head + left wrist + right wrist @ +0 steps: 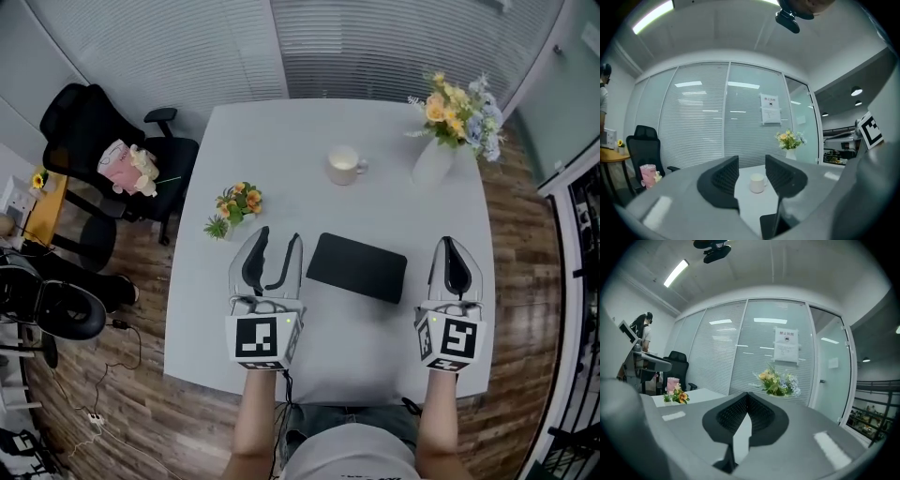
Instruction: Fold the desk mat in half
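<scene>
Black desk mat (356, 267) lies flat on the white table (281, 141). It sits between my left gripper (278, 237), jaws spread and empty, and my right gripper (454, 246), jaws pressed together on nothing. I'd open the right, pinch the mat's near corners, and carry them squarely over. Ahead of the jaws stand a mug (344, 165), a flower vase (433, 161), and blinds (394, 47) behind glass.

Left tool (278, 237) and right tool (448, 244) in white shells with black ribbed pads, black-and-white marker cube (263, 339) behind each, short-sleeved light grey shirt (352, 461), blue-grey trousers (354, 417)
</scene>
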The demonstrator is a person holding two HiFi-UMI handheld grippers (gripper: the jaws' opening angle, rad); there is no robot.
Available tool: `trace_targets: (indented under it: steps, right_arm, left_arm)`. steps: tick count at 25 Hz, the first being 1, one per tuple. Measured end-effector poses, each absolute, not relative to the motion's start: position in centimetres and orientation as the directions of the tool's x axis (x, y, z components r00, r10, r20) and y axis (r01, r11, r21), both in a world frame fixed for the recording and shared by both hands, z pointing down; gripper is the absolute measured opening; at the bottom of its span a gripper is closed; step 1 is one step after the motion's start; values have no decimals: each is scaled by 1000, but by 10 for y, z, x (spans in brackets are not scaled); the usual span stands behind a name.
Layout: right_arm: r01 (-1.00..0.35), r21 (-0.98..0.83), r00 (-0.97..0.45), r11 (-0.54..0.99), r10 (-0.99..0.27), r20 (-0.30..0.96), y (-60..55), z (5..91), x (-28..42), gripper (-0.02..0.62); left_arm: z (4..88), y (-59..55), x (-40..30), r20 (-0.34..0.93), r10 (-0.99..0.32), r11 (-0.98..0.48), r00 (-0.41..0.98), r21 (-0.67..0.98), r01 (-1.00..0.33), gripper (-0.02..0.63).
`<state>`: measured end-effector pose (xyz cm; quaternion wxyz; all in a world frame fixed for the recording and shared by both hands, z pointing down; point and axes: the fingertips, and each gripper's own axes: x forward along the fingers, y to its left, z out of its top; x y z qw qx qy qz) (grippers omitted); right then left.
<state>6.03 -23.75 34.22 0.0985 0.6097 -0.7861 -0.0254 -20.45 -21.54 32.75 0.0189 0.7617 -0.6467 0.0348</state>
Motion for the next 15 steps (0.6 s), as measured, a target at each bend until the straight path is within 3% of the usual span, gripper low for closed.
trace_targets:
  steps: [9,15]
  right_arm:
    - [-954,140,-257,266,-963,80,-216,321,49,23]
    - [-958,133,-249,255,-966,63,-207,314,49,23]
  left_arm:
    - [312,-196,-216,55,-994,-100,98,-31,-995,0]
    - [306,-186,-213,44,-994,-104,102,-35,-994,0]
